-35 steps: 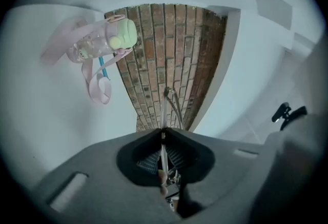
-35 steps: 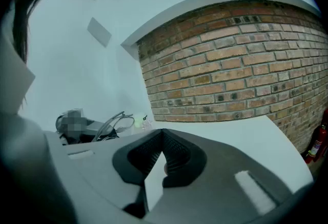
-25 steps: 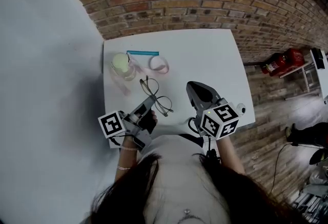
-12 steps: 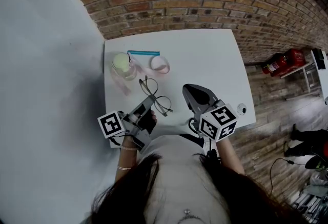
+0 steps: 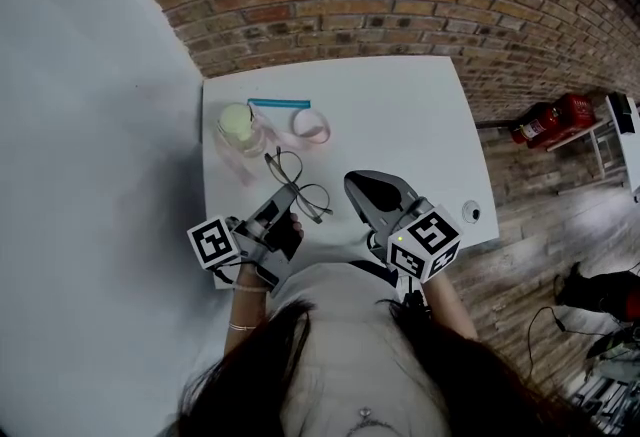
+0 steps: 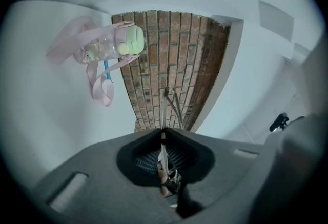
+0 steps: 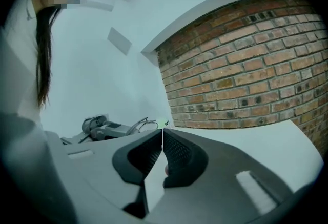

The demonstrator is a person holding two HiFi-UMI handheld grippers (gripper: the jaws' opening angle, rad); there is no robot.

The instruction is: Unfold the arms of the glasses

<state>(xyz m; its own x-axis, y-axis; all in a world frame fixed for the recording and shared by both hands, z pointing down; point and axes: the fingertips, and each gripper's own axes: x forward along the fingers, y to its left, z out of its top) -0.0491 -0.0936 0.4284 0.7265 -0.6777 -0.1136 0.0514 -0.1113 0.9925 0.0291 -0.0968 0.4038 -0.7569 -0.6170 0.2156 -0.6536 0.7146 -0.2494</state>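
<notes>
Fingers of left gripper [image 5: 283, 193] [image 6: 162, 133]: pinched onto thin dark wire-framed glasses [image 5: 298, 183] [image 6: 165, 105], just beside clear bottle with pale green lid [image 5: 238, 128].
Right gripper [image 5: 351, 182] [image 7: 162, 133]: jaws together, empty, farther from bottle.
Handling, as judged: light, springy, easily bent; arm to be taken near hinge.
</notes>
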